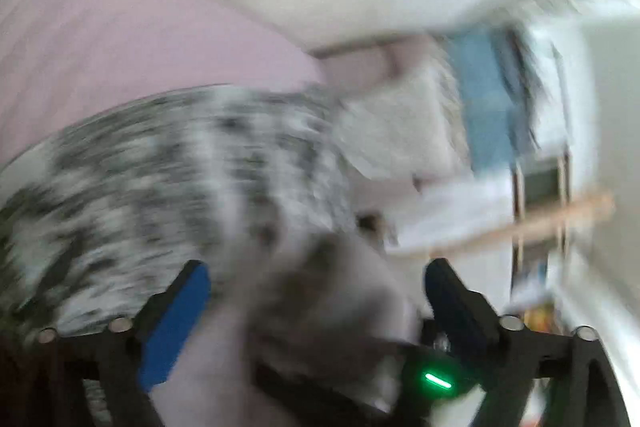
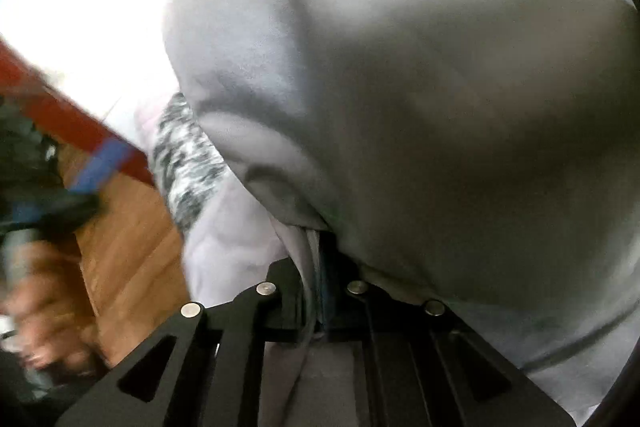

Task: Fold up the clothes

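Between the fingers of our right gripper, a fold of pale grey garment is pinched tight — the jaws are closed on it, and the cloth billows up over most of that camera's view, which suggests we are holding it aloft so it can hang free. A black-and-white mottled panel, possibly part of the same garment or another piece, hangs just beside it, above a wooden floor.

Our left gripper is spread wide, its blue-padded fingers well apart. Blurred grey cloth lies between them, but they are not clamped on it; we judge it is positioned to take a second hold. Everything in this view is smeared by motion — the mottled fabric fills the left, a pink wall stands behind.
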Action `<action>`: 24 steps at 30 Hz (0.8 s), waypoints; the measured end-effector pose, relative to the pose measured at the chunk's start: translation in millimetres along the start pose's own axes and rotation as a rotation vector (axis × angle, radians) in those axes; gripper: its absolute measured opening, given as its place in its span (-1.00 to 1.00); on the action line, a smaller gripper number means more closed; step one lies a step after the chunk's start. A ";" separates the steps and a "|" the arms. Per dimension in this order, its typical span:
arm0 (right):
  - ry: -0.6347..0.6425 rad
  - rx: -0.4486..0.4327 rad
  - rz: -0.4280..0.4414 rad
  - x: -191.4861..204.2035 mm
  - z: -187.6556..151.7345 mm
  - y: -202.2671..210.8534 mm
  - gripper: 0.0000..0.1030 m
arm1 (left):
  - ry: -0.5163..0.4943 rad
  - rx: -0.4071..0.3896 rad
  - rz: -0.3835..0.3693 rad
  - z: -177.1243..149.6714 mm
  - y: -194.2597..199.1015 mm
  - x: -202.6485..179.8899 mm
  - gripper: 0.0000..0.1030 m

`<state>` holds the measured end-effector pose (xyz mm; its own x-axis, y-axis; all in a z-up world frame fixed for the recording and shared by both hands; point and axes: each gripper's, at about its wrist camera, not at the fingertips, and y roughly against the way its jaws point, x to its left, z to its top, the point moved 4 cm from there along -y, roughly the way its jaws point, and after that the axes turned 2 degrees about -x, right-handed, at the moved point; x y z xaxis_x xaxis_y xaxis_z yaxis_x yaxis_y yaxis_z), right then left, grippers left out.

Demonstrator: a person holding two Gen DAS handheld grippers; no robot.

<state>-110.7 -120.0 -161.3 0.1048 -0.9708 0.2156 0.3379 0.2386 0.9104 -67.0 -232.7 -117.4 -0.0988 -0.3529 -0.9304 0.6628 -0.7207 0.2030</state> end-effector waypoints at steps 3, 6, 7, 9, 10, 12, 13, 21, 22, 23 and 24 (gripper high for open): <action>-0.009 -0.033 0.058 0.8 10.2 2.2 -0.52 | -0.126 0.114 -0.039 -17.5 -27.1 -47.5 0.83; 0.015 -0.101 0.192 8.2 -1.2 29.1 0.17 | -0.100 0.220 -0.037 -35.8 -68.6 -48.7 0.83; 0.025 -0.130 0.222 8.1 -4.0 39.2 0.30 | -0.089 0.248 -0.006 -41.9 -83.1 -44.1 0.83; 0.055 -0.177 0.266 5.9 -11.2 58.8 0.34 | -0.070 0.310 0.100 -53.1 -112.4 -25.4 0.83; 0.071 -0.191 0.288 1.2 -18.0 70.2 0.34 | -0.064 0.337 0.165 -57.7 -126.3 -14.0 0.83; 0.091 -0.218 0.337 -10.8 -32.2 94.4 0.34 | -0.055 0.352 0.242 -57.5 -141.9 2.9 0.83; 0.090 -0.253 0.364 -20.3 -37.3 110.9 0.34 | -0.045 0.360 0.269 -56.2 -147.2 11.3 0.83; -0.070 -0.459 0.360 -116.2 21.5 120.4 0.17 | -0.103 0.314 0.369 -49.4 -154.4 -1.7 0.82; -0.098 -0.428 0.326 -137.3 13.8 105.0 -0.05 | -0.115 0.298 0.370 -50.1 -149.4 -7.7 0.82; -0.162 -0.369 0.272 -159.1 21.4 73.5 -0.19 | -0.135 0.271 0.365 -49.3 -139.5 -18.6 0.82; -0.221 -0.326 0.279 -174.3 24.1 54.8 -0.49 | -0.163 0.247 0.354 -49.9 -130.4 -31.3 0.82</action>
<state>-133.0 61.7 -140.4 0.0440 -0.8419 0.5379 0.6041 0.4512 0.6569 -113.3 -97.9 -130.0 -0.0263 -0.6780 -0.7346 0.4824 -0.6522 0.5847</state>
